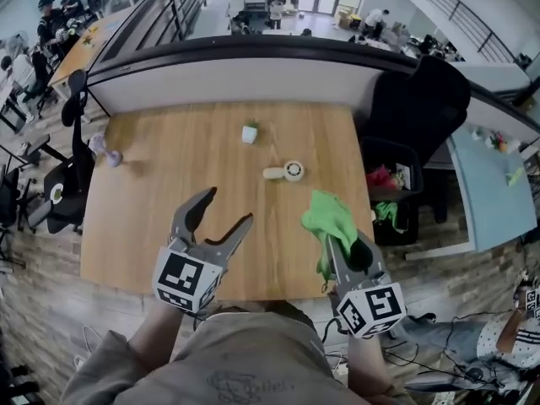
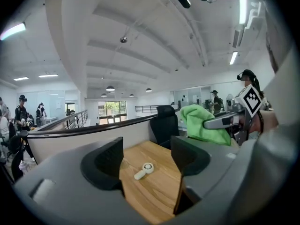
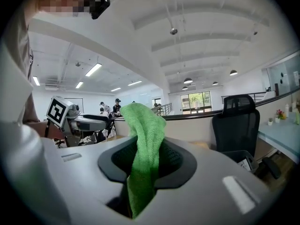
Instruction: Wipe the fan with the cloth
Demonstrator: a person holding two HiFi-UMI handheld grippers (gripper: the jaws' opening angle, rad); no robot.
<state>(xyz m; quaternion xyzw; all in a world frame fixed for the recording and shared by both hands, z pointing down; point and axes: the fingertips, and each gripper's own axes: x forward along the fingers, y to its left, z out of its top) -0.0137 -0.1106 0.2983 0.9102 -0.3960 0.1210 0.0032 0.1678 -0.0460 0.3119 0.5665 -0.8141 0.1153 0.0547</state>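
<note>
A small white hand fan (image 1: 285, 172) lies flat on the wooden table (image 1: 169, 226), handle pointing left; the left gripper view shows the fan (image 2: 144, 170) between its jaws, farther off. My left gripper (image 1: 228, 207) is raised over the table's near side, open and empty. My right gripper (image 1: 344, 245) hangs near the table's right front corner, shut on a green cloth (image 1: 327, 220) that bunches above the jaws and hangs down. In the right gripper view the cloth (image 3: 144, 158) fills the gap between the jaws.
A small white pot with a plant (image 1: 250, 132) stands behind the fan. A purple object (image 1: 106, 151) lies at the table's left edge. A black office chair (image 1: 418, 99) and a bin (image 1: 392, 188) stand right of the table. A low wall (image 1: 236, 78) runs behind.
</note>
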